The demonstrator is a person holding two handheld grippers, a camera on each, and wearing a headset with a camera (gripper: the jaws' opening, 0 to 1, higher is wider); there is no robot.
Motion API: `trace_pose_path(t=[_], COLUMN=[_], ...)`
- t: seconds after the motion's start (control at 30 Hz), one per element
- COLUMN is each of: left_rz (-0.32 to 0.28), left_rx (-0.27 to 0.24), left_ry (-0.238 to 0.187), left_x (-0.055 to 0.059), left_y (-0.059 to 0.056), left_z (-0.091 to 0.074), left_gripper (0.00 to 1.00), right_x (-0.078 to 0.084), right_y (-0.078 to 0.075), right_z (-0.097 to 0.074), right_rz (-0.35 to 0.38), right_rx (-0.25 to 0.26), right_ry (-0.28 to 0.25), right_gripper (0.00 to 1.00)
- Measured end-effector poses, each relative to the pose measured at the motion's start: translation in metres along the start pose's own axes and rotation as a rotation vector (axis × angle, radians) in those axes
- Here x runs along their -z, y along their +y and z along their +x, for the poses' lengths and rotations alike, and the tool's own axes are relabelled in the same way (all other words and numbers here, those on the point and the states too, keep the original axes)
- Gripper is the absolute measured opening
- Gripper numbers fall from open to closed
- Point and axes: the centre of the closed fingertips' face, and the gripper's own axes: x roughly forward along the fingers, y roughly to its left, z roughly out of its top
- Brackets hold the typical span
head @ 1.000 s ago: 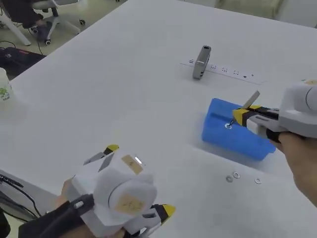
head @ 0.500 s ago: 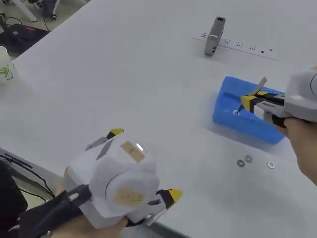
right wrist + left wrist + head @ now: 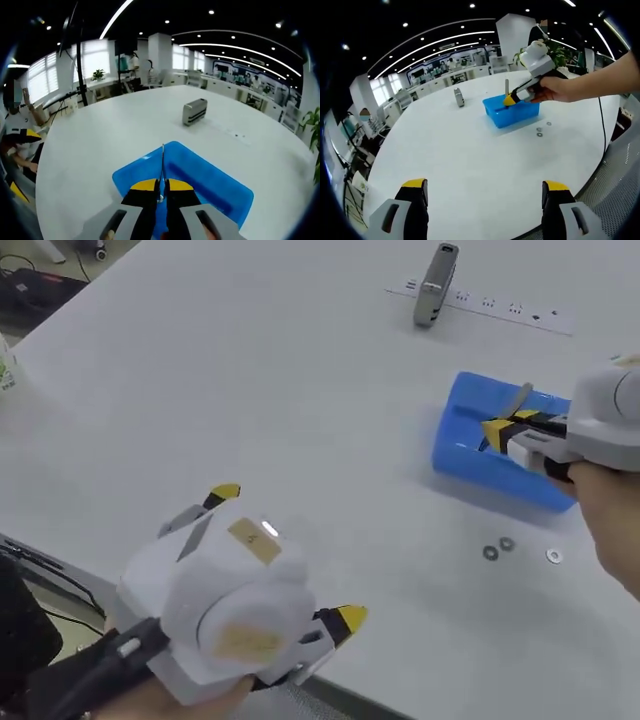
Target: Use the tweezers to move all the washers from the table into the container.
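Washers — three of them — are lying close together on the white bench, near the blue container, on its side towards the person. The right tongs are clenching the tweezers and pointing their tips down into the container; whether those tips are carrying a washer, I cannot tell. The left tongs are hanging released — jaws wide apart — over the near bench edge, well apart from the container.

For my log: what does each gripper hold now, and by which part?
The right gripper is shut on the tweezers around their middle, tips over the blue container. The left gripper holds nothing.
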Motion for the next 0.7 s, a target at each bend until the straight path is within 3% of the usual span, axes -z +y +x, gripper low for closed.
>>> trace_pose_path(t=[0.27,0.43,0.7], left_rz=[0.006,0.009,0.008], left_rx=[0.001,-0.003,-0.002], left_ry=[0.019,0.019,0.024], left_x=[0.0028,0.0026,0.0038], left_y=[-0.0009,0.0000,0.0003], left_z=[0.0009,0.0008,0.0012], left_gripper=[0.96,0.96,0.96], right_x=[0.0010,-0.0004,-0.0022], right_y=[-0.0036,-0.0024,0.0020], right_z=[-0.0003,-0.0001,-0.0075], right_rz=[0.000,0.023,0.034], right_rx=[0.000,-0.016,0.002], right_ry=[-0.013,0.018,0.041], right_gripper=[0.02,0.03,0.03])
